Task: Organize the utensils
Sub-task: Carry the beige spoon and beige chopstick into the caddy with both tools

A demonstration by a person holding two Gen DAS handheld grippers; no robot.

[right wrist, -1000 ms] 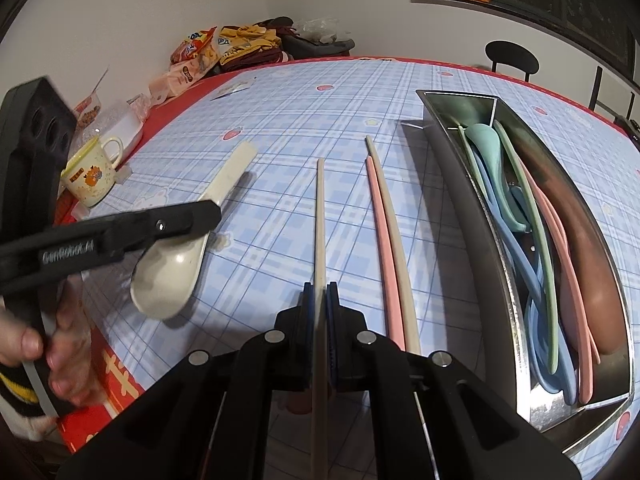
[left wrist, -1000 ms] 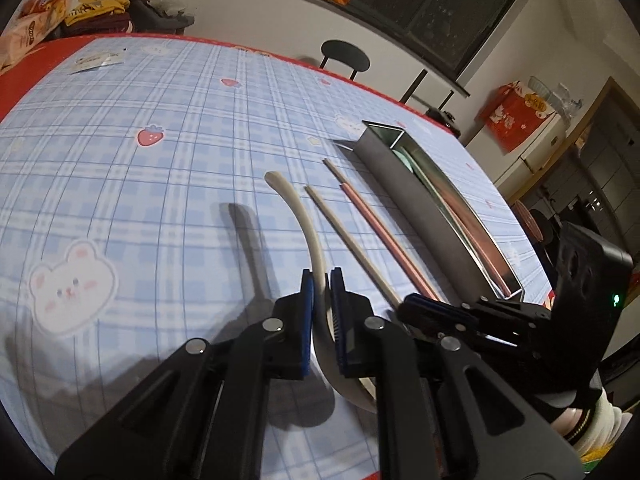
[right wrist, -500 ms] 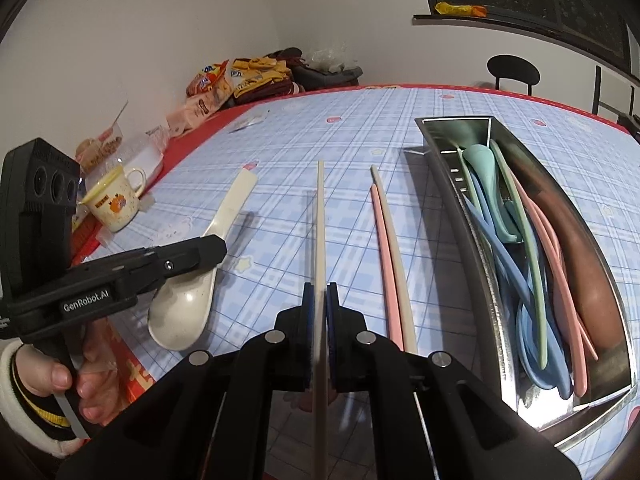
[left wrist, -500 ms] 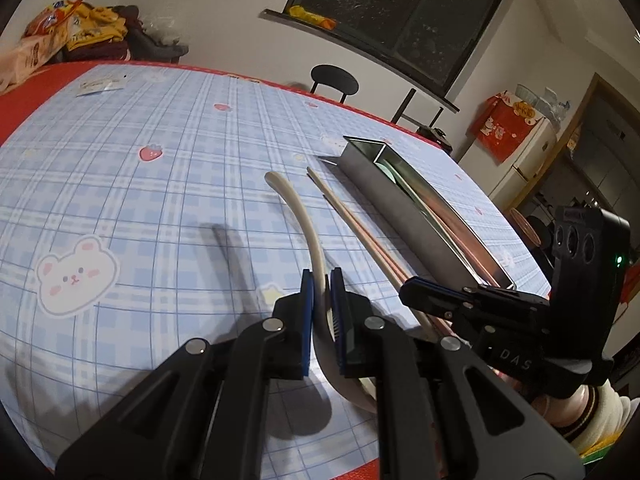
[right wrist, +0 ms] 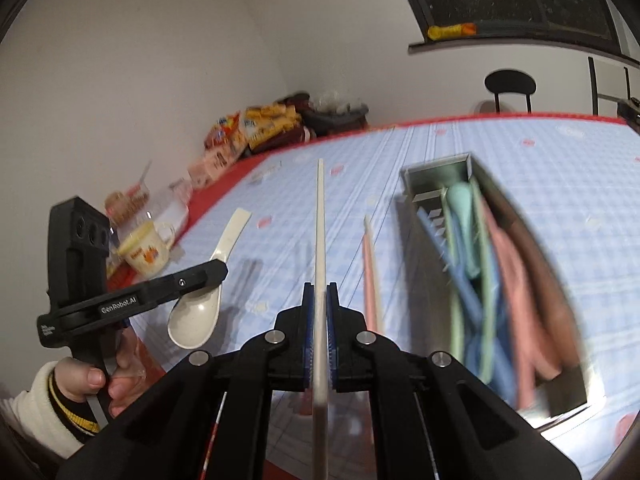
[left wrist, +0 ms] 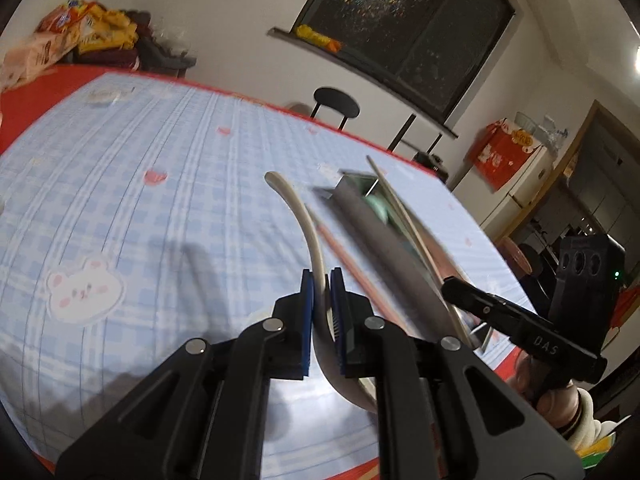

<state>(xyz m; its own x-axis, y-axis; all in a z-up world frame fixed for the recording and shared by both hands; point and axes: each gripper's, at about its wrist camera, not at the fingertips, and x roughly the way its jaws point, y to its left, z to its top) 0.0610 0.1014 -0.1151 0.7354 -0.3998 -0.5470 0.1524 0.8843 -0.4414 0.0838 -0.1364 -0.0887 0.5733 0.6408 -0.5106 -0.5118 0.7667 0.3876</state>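
My left gripper (left wrist: 320, 280) is shut on the handle of a cream spoon (left wrist: 308, 224), held a little above the blue checked cloth. In the right wrist view the left gripper (right wrist: 218, 271) hangs at the left, the spoon's bowl (right wrist: 194, 318) below it. My right gripper (right wrist: 320, 292) is shut on a cream chopstick (right wrist: 320, 216) that points away from me, off the cloth. From the left wrist view the right gripper (left wrist: 450, 286) holds that chopstick (left wrist: 404, 216) slanting over the metal tray (left wrist: 360, 210). A pink and a cream chopstick (right wrist: 369, 276) lie beside the tray (right wrist: 436, 170).
The tray holds several coloured utensils, among them a mint spoon (right wrist: 464, 216). A mug (right wrist: 144, 252) and snack packets (right wrist: 256, 128) stand along the table's left edge. A black chair (right wrist: 510, 84) stands behind the table. A hand in a white sleeve (right wrist: 86, 384) grips the left tool.
Both grippers have risen, lifting the spoon and the chopstick off the cloth. The right gripper has carried its chopstick toward the tray. Both cameras now look higher.
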